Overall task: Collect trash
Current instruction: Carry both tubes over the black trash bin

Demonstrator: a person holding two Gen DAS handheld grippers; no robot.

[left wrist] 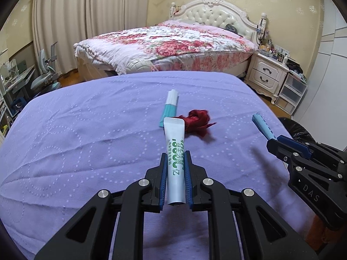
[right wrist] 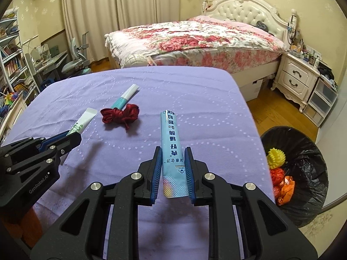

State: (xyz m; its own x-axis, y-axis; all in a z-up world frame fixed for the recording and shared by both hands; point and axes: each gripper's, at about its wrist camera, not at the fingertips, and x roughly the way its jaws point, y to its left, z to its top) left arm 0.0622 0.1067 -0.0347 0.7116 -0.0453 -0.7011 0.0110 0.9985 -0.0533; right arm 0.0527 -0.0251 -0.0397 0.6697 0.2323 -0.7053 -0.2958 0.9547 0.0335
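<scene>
Left gripper (left wrist: 176, 169) I see clamped on a white sachet (left wrist: 175, 151) printed in green characters; right gripper (right wrist: 172, 169) pinches a pale blue sachet (right wrist: 172, 151) with dark blue Chinese text and "Q10". Both sachets are held above the purple cloth (right wrist: 195, 99). "GenRobot.AI" reads along one housing, "DAS" on the other. A teal-and-white packet (right wrist: 124, 97) touches the red cord bundle (right wrist: 120, 114); the black-lined bin (right wrist: 308, 151) stands beside the table.

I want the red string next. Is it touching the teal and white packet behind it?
Touching. In the right wrist view the red string lies against the lower end of the teal and white packet, no cloth showing between them.
</scene>
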